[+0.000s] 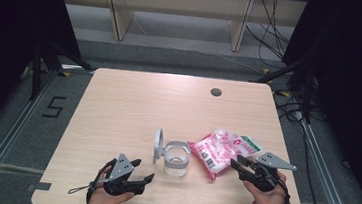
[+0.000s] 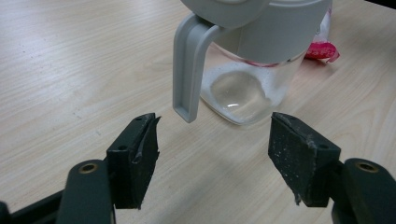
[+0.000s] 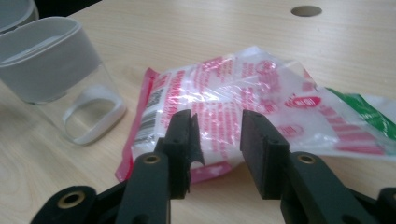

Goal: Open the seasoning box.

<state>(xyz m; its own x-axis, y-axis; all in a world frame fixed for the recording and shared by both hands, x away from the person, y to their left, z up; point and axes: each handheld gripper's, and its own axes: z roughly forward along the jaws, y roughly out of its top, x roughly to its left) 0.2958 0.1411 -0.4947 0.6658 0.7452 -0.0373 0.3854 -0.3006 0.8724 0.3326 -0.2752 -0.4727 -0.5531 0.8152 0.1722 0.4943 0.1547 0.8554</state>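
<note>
Right gripper view: pink bag (image 3: 243, 100) just beyond parted right tongs (image 3: 218, 140).

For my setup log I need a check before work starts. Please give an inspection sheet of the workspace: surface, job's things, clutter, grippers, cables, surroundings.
Surface: wooden table, bare apart from the items below; round hole near far edge.
Job's things: clear jug with grey handle, lid flipped open; pink-and-white bag lying flat right of it.
Clutter: nothing seen.
Grippers: left gripper open, facing the jug; right gripper open, at the bag's edge.
Cables: bundle on floor, far right.
Surroundings: wooden frame legs beyond table; floor mark "5".
</note>
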